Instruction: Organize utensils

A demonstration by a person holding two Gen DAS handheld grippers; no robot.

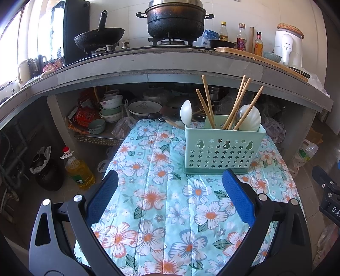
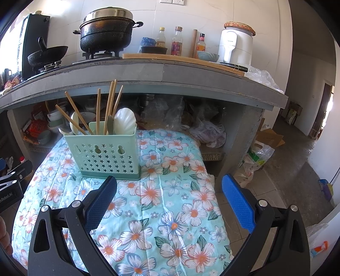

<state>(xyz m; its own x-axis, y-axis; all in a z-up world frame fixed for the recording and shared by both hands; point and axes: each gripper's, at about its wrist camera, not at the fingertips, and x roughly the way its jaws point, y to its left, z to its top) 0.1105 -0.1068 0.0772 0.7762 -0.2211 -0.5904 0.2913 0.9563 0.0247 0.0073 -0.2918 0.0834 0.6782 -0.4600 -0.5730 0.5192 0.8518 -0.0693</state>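
Observation:
A mint-green perforated utensil holder (image 1: 223,148) (image 2: 106,155) stands upright on the floral tablecloth (image 1: 161,203) (image 2: 161,191). Several wooden chopsticks (image 1: 207,102) (image 2: 109,106), a white spoon (image 1: 186,112) (image 2: 74,123) and a shell-shaped white ladle (image 1: 250,117) (image 2: 125,121) stick out of it. My left gripper (image 1: 170,176) hovers open just in front of the holder with nothing between its blue pads. Open too and holding nothing, my right gripper (image 2: 170,180) sits to the holder's front right. Each gripper's black body shows at the edge of the other's view.
Behind the table runs a grey counter (image 1: 170,63) (image 2: 170,70) with a black pot (image 1: 176,19), a wok (image 1: 99,38), bottles and a white appliance (image 2: 235,45). Bowls and plates (image 1: 112,106) fill the shelf below. An oil bottle (image 1: 78,169) stands on the floor at left, bags (image 2: 255,159) at right.

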